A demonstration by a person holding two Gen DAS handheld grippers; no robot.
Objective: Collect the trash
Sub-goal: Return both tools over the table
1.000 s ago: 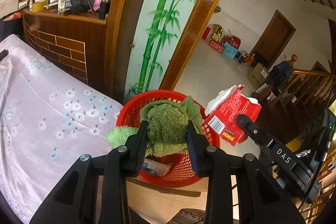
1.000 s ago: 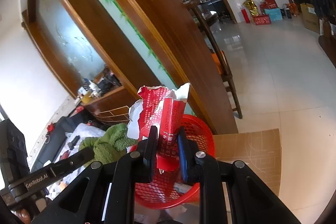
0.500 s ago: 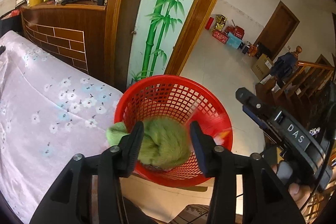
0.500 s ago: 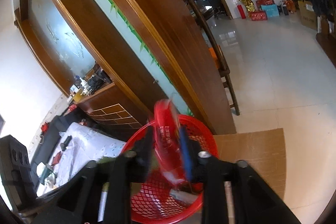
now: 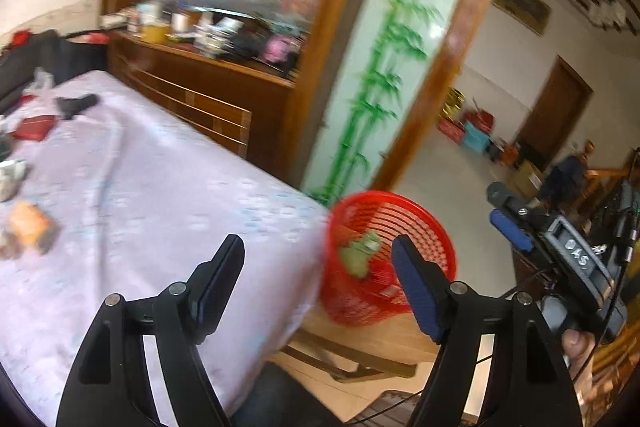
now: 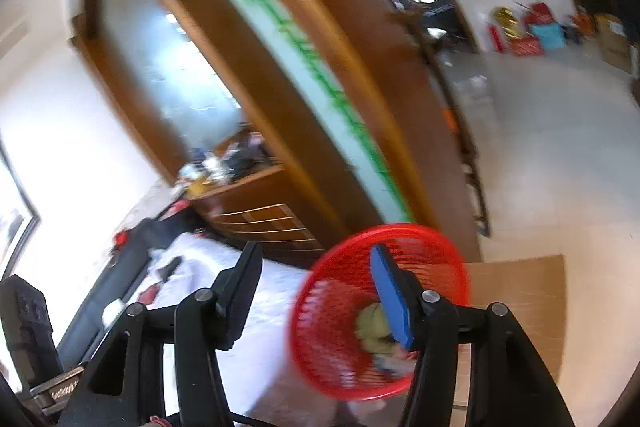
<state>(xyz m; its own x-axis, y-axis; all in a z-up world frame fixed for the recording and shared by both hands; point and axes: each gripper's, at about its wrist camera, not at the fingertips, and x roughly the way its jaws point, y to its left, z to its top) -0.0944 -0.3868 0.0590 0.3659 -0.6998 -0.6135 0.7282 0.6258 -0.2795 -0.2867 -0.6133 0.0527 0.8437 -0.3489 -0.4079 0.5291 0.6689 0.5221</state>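
Observation:
The red mesh basket (image 5: 400, 197) stands off the table's right end, with the green cloth (image 5: 358, 255) lying inside it. My left gripper (image 5: 318, 247) hangs over the table edge, its jaws opening with nothing between them. At the right of that view a hand holds my right gripper (image 5: 502, 211). In the right wrist view the right gripper (image 6: 316, 253) is just above the basket (image 6: 400, 231), jaws opening and empty. The green cloth (image 6: 374, 327) lies below its blue pad. The red packet is too blurred to pick out.
The table's lilac flowered cloth (image 5: 140, 187) carries a red packet (image 5: 34, 127), a black object (image 5: 76, 105) and an orange lump (image 5: 28, 227). A cluttered wooden sideboard (image 5: 208, 83) and a bamboo-painted panel (image 5: 376, 87) stand behind. The basket rests on cardboard (image 6: 520, 291).
Both grippers have opened. The green cloth dropped from the left one and the red packet from the right one into the basket. The left gripper has swung left over the table.

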